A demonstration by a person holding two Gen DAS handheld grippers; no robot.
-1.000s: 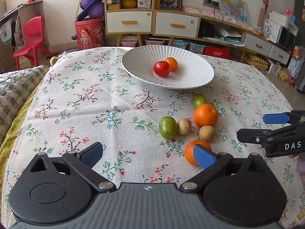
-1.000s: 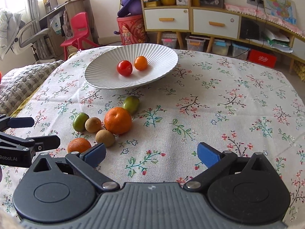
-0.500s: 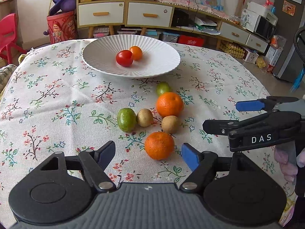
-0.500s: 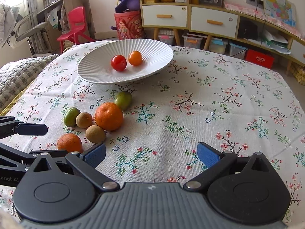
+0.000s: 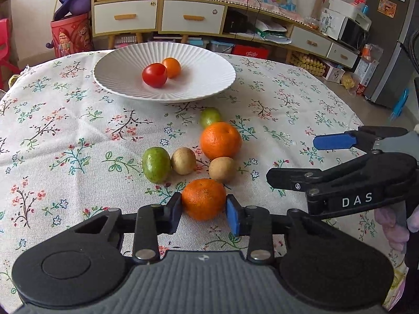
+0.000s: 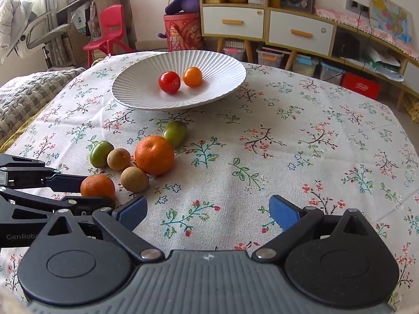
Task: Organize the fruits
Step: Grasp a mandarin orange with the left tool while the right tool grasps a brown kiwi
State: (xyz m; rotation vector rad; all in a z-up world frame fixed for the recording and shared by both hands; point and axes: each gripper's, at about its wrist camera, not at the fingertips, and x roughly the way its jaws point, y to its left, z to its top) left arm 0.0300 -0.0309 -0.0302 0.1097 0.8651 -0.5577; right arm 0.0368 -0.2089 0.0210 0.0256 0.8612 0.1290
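Left wrist view: left gripper (image 5: 203,210) closing on the nearest orange (image 5: 203,198) on the tablecloth (image 5: 65,136) — grip centred, lift straight; right wrist view: right gripper (image 6: 207,210) spread, empty — plate (image 6: 146,96) awaits.

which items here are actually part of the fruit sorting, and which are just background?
Job:
- left gripper, jaws closing, pads touching the near orange
- larger orange, two green fruits, two brown fruits
- white plate with red tomato and small orange fruit

Background:
- right gripper, open, empty
- red chair
- drawer cabinet
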